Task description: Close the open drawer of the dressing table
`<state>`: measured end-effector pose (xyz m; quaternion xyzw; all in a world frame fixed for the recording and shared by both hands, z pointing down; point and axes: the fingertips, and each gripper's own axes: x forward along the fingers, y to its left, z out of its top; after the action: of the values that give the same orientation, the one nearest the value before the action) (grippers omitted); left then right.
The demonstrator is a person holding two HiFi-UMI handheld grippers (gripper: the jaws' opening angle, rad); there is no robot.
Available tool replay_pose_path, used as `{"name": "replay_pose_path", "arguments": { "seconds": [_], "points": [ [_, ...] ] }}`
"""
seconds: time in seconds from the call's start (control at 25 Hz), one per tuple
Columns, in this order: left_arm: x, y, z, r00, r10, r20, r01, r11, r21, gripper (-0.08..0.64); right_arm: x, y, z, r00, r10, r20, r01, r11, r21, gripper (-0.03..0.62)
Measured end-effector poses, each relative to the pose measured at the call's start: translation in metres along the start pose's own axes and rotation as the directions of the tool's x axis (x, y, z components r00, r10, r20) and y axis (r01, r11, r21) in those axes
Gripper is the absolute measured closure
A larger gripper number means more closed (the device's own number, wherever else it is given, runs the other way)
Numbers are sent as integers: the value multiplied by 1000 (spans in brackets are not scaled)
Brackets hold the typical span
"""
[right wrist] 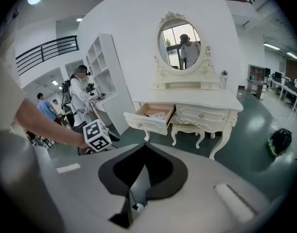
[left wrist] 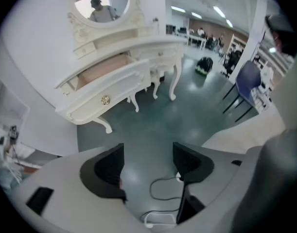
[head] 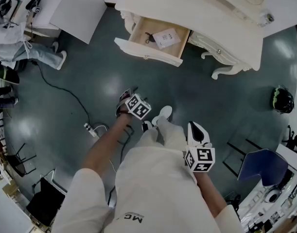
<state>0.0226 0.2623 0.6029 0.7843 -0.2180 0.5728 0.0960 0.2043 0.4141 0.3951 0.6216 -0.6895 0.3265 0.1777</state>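
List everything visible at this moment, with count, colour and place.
dressing table: 1, cream, against the wall
drawer: 1, cream, pulled out from the table
paper: 1, white, inside the drawer
mirror: 1, oval with a cream frame, on top of the table
round item: 1, black and green, on the floor beside the table; too small to name
chair: 1, blue, near the right arm
power strip: 1, white, on the floor by the left arm
left tongs: 1, grey and black, open, empty, over the floor
right tongs: 1, grey and black, shut, empty, facing the table
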Motion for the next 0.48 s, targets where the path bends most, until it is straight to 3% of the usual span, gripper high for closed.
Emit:
{"name": "replay_pose_path", "arguments": {
  "seconds": [0.08,0.28,0.4,0.48],
  "points": [
    [-60,-43,-13,990,-48,136,60,994,-89,252,-10,35,-16,1000,11,11,-11,1000,-13,591],
    [-202,-121,-24,924,-44,380,132,969,-208,522,-27,112,-35,996,89,25,-87,993,-86,591],
    [-250,-147,-15,876,-46,480,232,913,-336,541,-31,138,-37,987,160,33,-154,979,-134,591],
    [-266,-149,-10,868,-16,497,224,905,-362,543,-30,147,-37,978,206,32,-200,971,-132,591]
  ]
}}
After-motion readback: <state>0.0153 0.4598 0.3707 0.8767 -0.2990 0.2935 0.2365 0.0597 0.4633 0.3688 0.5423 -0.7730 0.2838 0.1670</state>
